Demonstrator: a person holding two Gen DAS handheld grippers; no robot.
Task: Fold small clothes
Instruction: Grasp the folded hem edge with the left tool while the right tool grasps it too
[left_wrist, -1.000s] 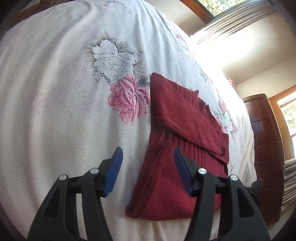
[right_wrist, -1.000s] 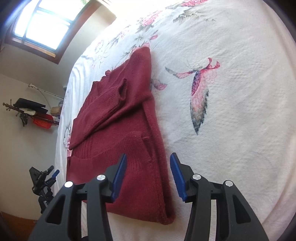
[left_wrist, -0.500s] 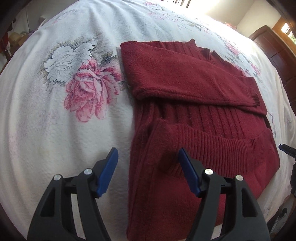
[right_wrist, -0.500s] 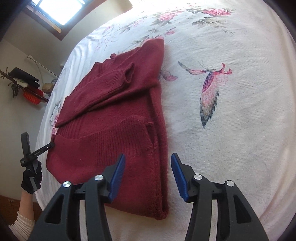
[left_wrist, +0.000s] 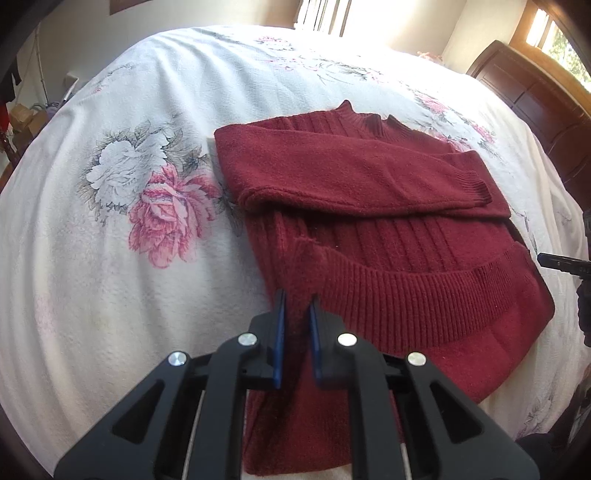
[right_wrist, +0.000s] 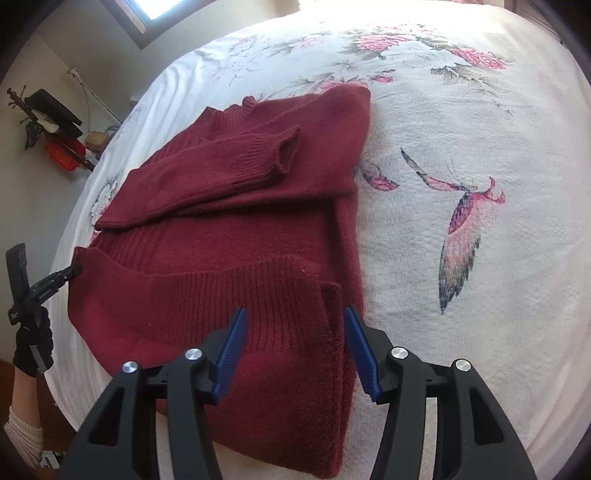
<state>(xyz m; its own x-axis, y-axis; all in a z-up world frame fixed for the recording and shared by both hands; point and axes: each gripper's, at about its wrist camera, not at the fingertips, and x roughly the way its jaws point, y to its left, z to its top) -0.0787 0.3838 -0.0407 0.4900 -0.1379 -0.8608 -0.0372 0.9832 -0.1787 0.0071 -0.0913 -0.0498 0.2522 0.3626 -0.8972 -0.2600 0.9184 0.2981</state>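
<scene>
Sweater: a dark red knit sweater lies partly folded on a white floral bedspread, sleeves laid across the chest and the ribbed hem toward the cameras.
Left gripper: the left gripper has its blue pads nearly together, pinching a raised ridge of the sweater at its near left edge.
Right gripper: the right gripper stands wide apart over the near right corner of the sweater, one blue pad above the ribbed hem, the other at the side edge; nothing is between them in a grip.
Hidden or cut off: the sweater's near edge runs under both grippers' black frames; whether the right pads touch the knit cannot be told.
Left hand: seen from the right wrist view, a black-gloved hand with a cream cuff holds the left tool at the far corner of the sweater (its fingertips are lost against the fabric there).
Since earlier: half a second ago the left gripper was wide apart over this same edge; it has now closed on the fabric. The right gripper has come closer to the hem with its opening unchanged.
Writing: a small white mark shows on the left tool's handle in the right wrist view, too small to read.
Background: a dark wooden headboard stands beyond the bed.
</scene>
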